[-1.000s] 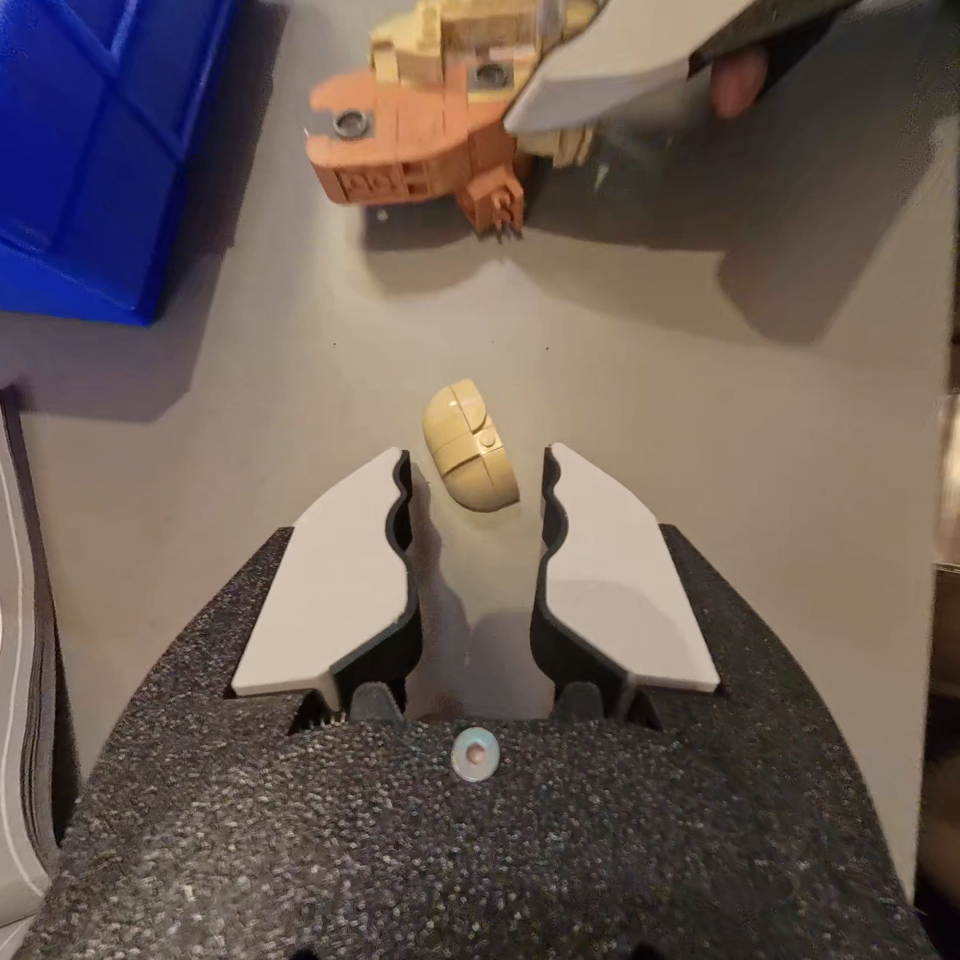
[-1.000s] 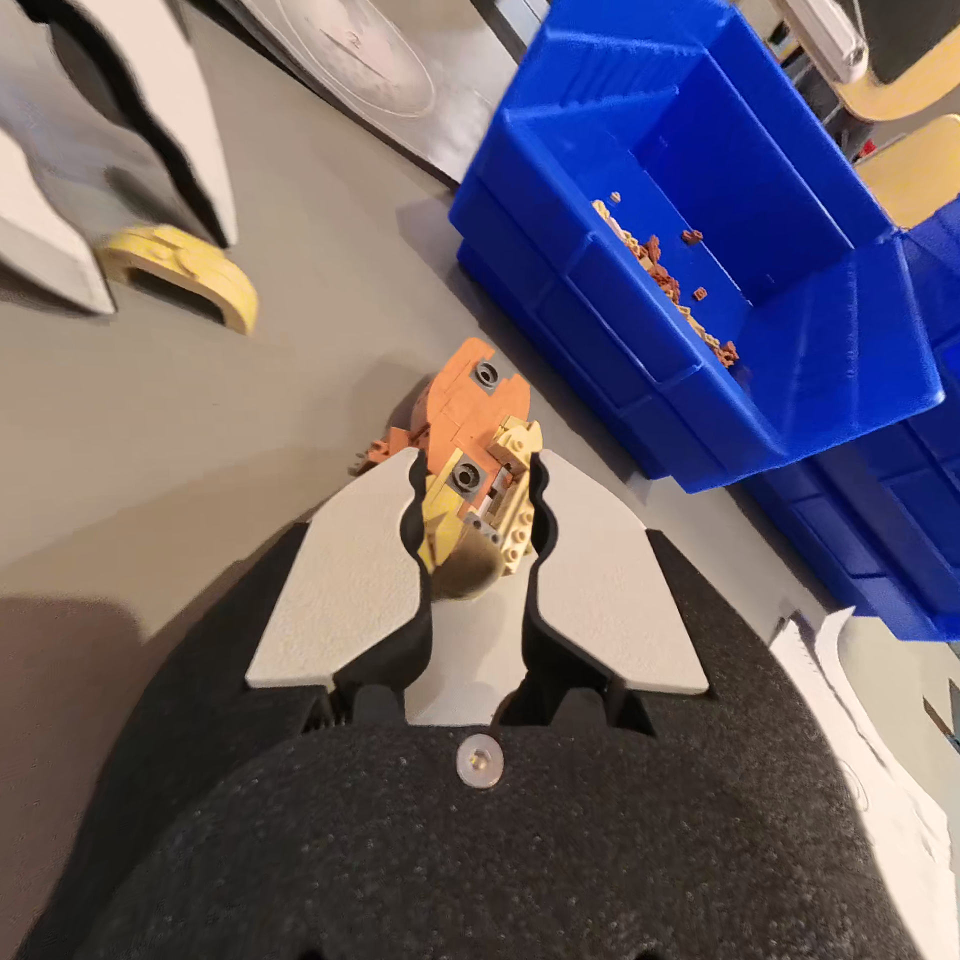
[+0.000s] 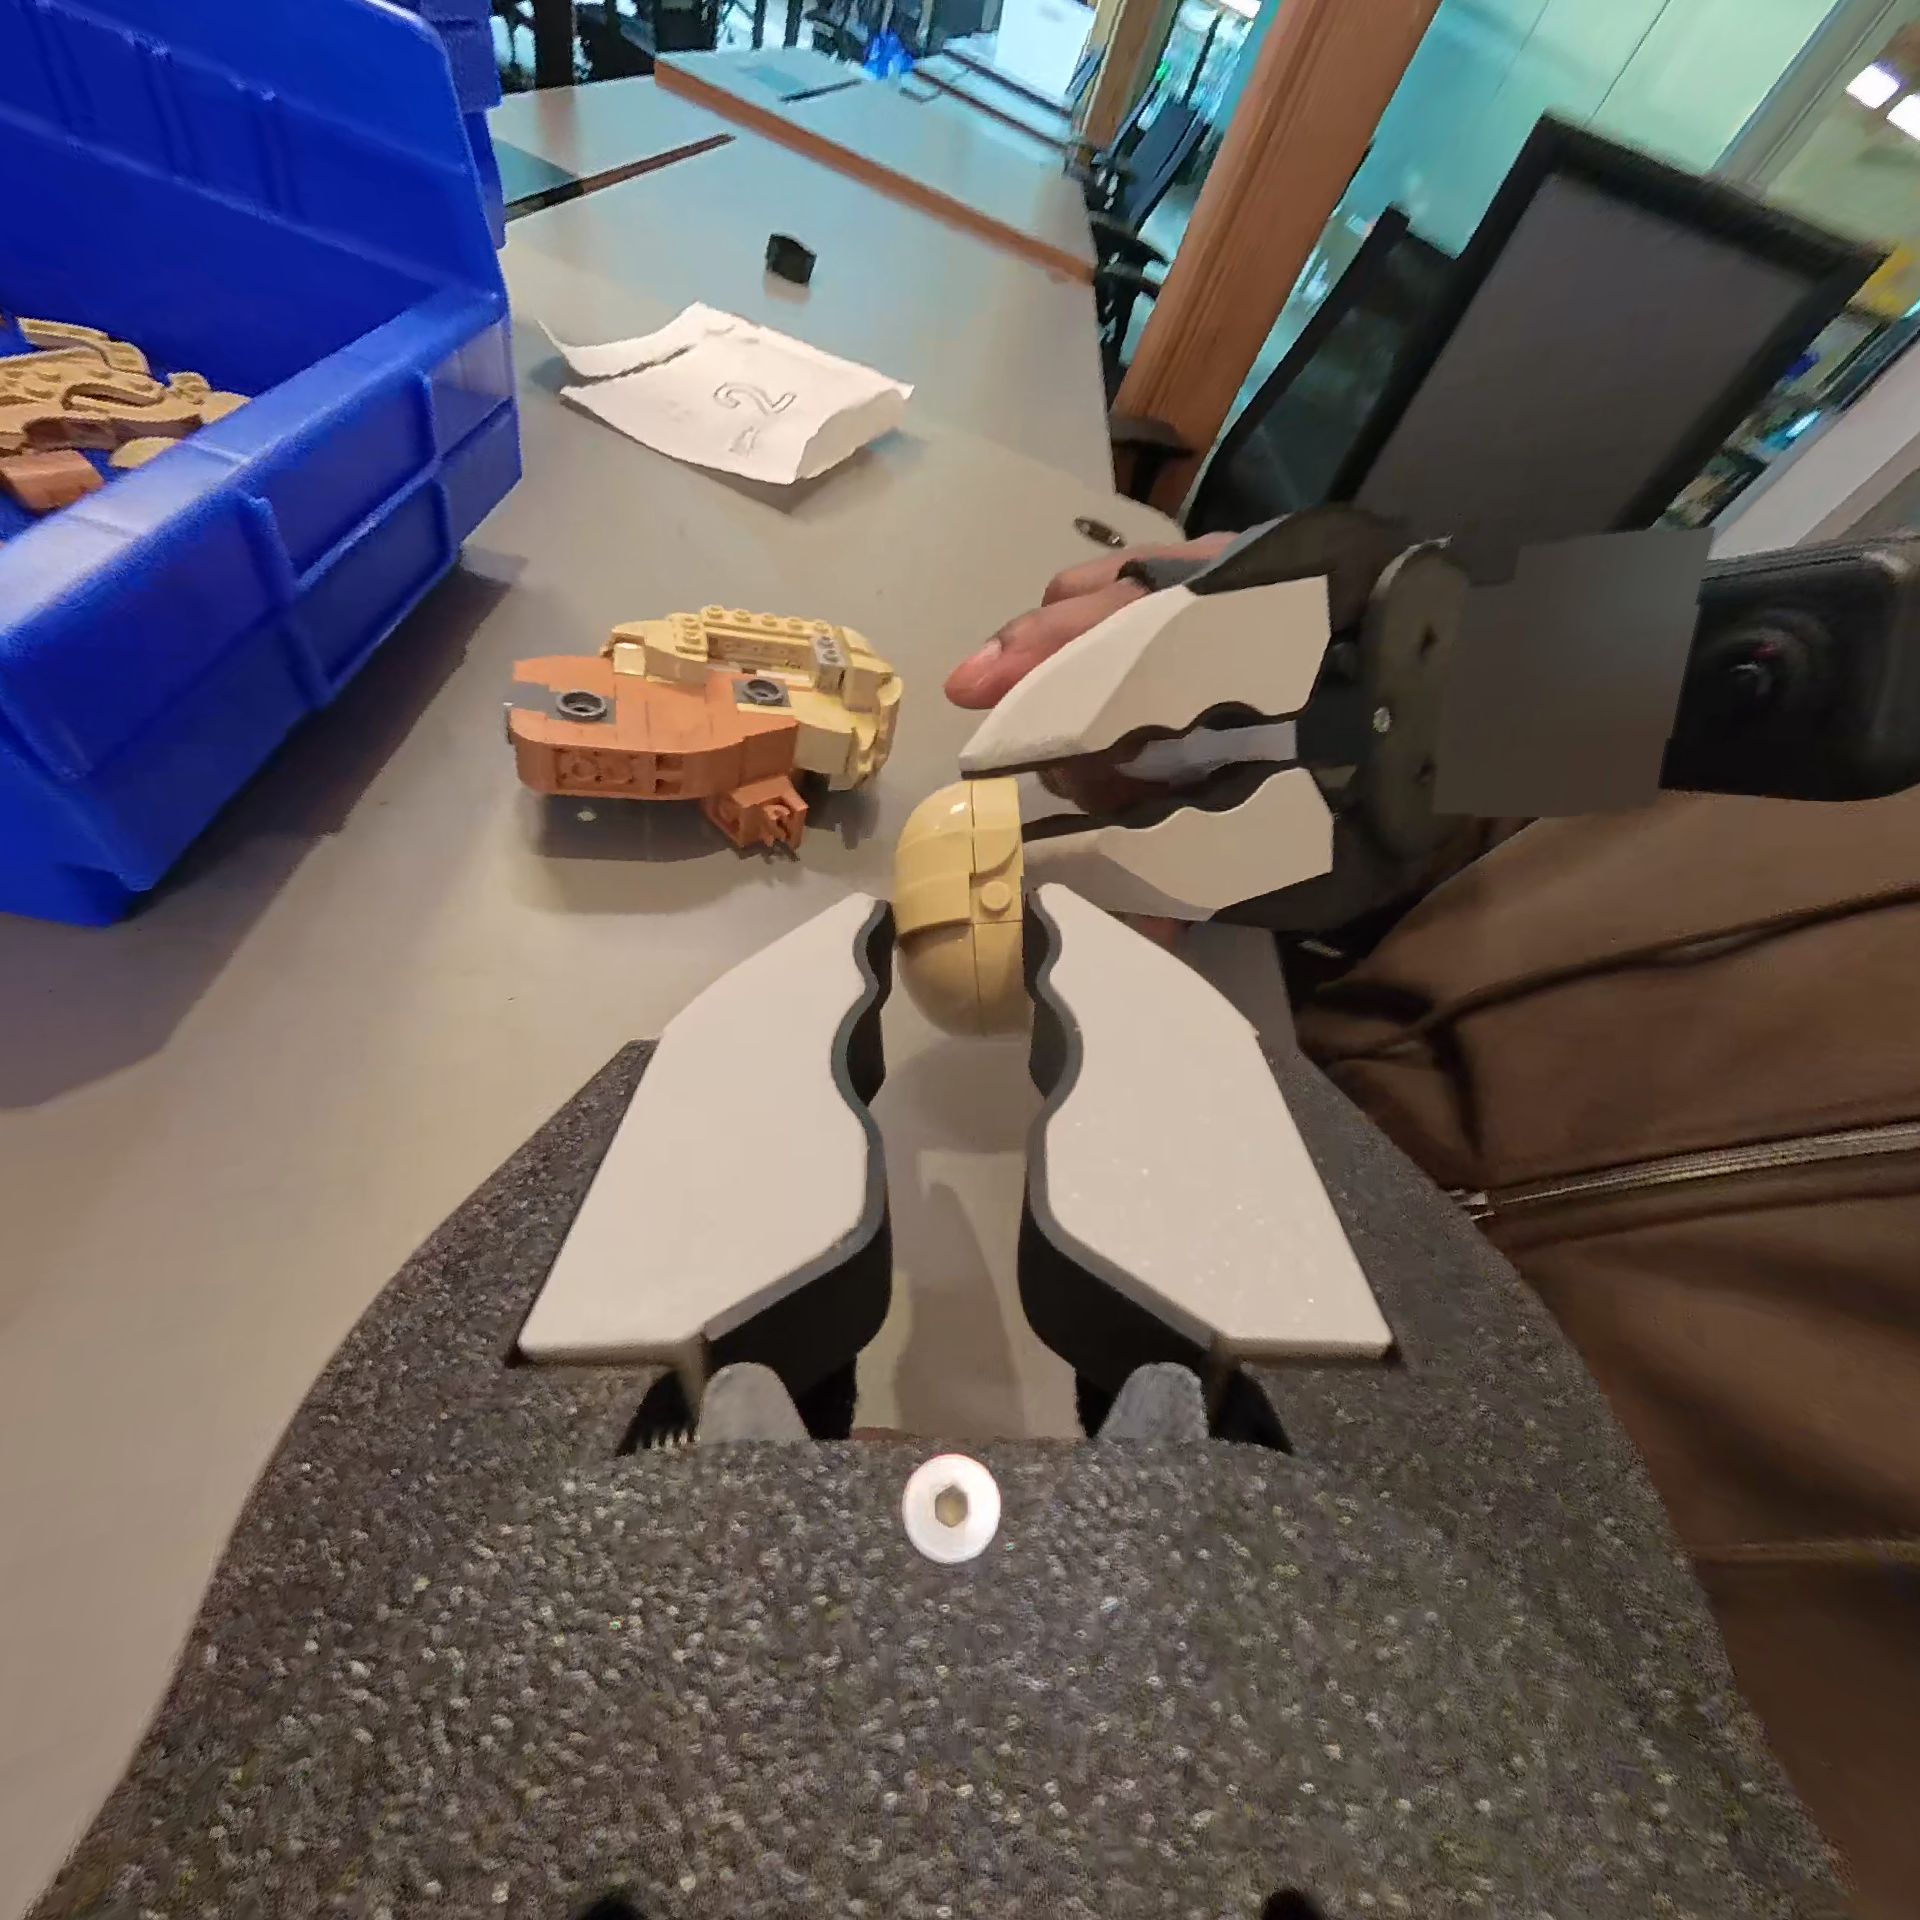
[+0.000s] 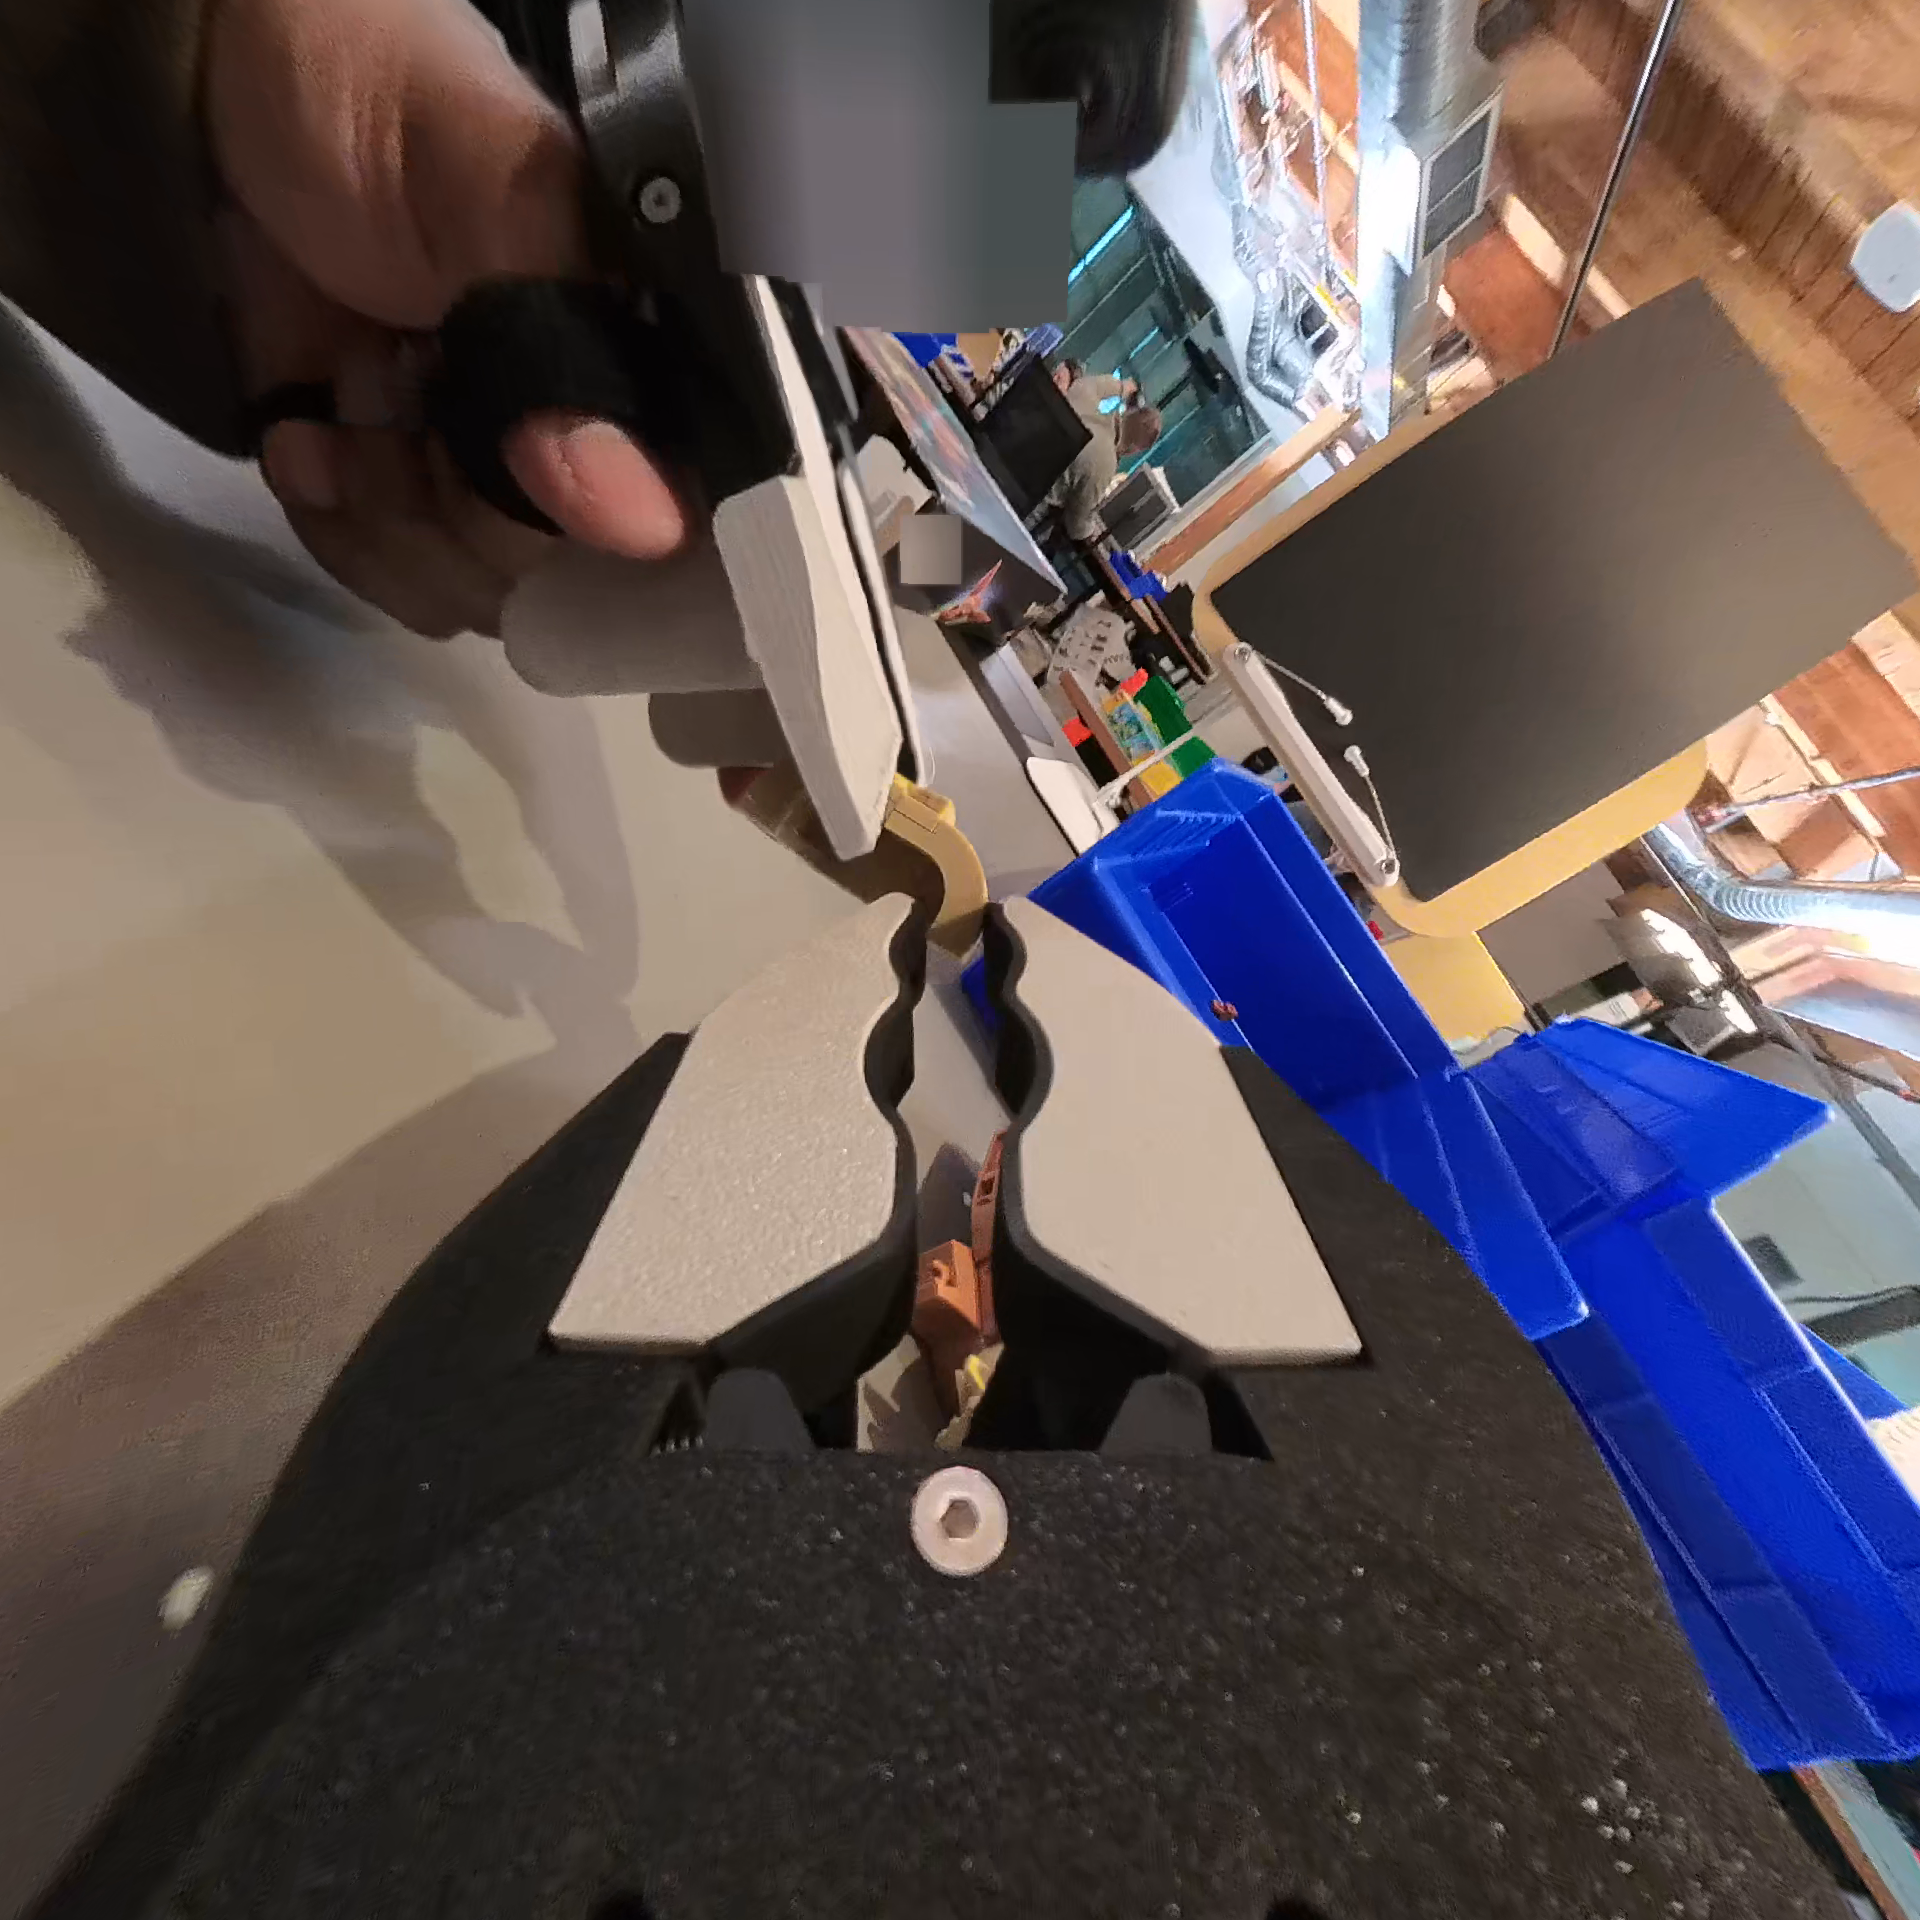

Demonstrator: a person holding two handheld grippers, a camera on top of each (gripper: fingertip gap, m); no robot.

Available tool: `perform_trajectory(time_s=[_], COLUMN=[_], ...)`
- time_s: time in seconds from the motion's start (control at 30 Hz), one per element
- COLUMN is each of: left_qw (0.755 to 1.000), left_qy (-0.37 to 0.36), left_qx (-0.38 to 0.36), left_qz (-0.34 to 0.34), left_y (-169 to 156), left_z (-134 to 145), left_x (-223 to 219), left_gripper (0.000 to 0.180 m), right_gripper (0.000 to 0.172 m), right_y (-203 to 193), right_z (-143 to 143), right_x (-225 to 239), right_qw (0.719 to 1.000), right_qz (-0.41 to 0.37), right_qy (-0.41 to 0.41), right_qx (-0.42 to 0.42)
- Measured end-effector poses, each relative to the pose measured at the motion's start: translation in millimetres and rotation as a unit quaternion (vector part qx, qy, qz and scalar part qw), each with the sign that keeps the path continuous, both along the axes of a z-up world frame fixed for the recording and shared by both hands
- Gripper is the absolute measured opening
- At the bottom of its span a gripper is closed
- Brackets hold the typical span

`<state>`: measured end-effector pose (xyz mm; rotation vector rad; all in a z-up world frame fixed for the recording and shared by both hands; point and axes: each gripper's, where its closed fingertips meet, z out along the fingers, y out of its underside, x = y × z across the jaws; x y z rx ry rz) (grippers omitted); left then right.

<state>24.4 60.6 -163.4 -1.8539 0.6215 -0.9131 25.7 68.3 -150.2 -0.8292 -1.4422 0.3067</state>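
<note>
Lifted off the grey table (image 3: 260,1039) since a second ago, the tan curved piece (image 3: 961,914) sits pinched between the left gripper (image 3: 958,925) pads, its long axis running forward; the right gripper (image 3: 1013,795) tips meet its far end, the brick model (image 3: 696,727) lying ahead-left. From the right gripper (image 4: 951,920), narrowly parted jaws close on the piece's end (image 4: 956,883), blue bins (image 4: 1299,987) to the right

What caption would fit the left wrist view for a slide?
Left gripper holds a tan brick arch; right gripper meets its top, brick model behind.
</note>
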Motion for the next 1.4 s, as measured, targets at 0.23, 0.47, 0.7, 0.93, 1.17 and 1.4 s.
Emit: perform_trajectory(time_s=[0.23,0.47,0.7,0.93,1.17,1.4], left_qw=[0.997,0.994,0.996,0.998,0.991,0.997], left_qy=[-0.077,-0.111,-0.085,0.022,0.086,0.004], left_qx=[-0.013,0.012,0.006,0.054,0.103,0.077], left_qz=[-0.004,0.013,-0.004,0.019,0.017,0.000], left_y=[-2,-2,-7,-3,-5,-11], left_z=[12,25,17,7,5,16], left_x=[6,10,18,14,15,19], left_gripper=[0.024,0.024,0.024,0.035,0.019,0.017], right_gripper=[0.010,0.011,0.008,0.008,0.009,0.008], right_y=[-3,3,-3,-9,-11,-17], right_z=[14,21,25,15,15,26], right_x=[5,7,10,7,7,9], right_qw=[0.997,0.993,0.995,0.999,0.999,0.997], right_qz=[0.027,0.011,0.026,0.034,0.028,0.041], right_qy=[0.045,0.071,0.073,0.030,0.020,0.054], right_qx=[-0.058,-0.095,-0.065,-0.016,0.027,0.025])
